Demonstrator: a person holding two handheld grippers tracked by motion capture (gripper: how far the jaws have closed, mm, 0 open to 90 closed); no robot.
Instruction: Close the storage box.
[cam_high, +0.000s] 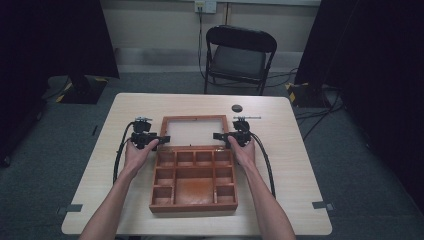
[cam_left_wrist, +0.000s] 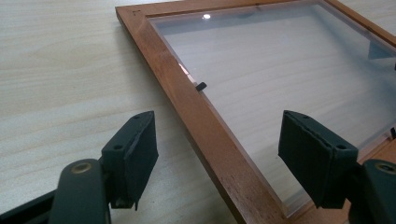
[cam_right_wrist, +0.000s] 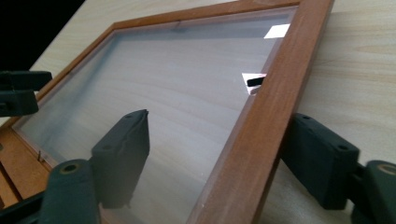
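- Wooden box (cam_high: 194, 182), reddish brown and split into small compartments around one larger bay, sits on the near half of the table (cam_high: 300, 165); I take it as the landmark for all that follows.
- Behind the box's far edge its lid (cam_high: 194, 131) lies folded back flat on the table, a wooden frame around a clear pane through which the pale tabletop shows.
- At the lid's left rail, just beyond the box's far left corner, I hold the left gripper (cam_high: 161, 138). In the left gripper view (cam_left_wrist: 217, 140) its jaws stand half apart and straddle the rail: one pad over bare table outside the frame, the other over the pane, neither pressing on the wood.
- At the lid's right rail, just beyond the box's far right corner, I hold the right gripper (cam_high: 219, 135). In the right gripper view (cam_right_wrist: 215, 154) the rail runs between its jaws; the outer pad meets the wood, while the inner pad stands clear of it over the pane, so nothing is clamped.
- Past the lid's far right corner, a small dark round disc (cam_high: 237, 107) lies on the table.
- Farthest from the box, beyond the table's far edge, a black folding chair (cam_high: 240, 55) stands on grey carpet.
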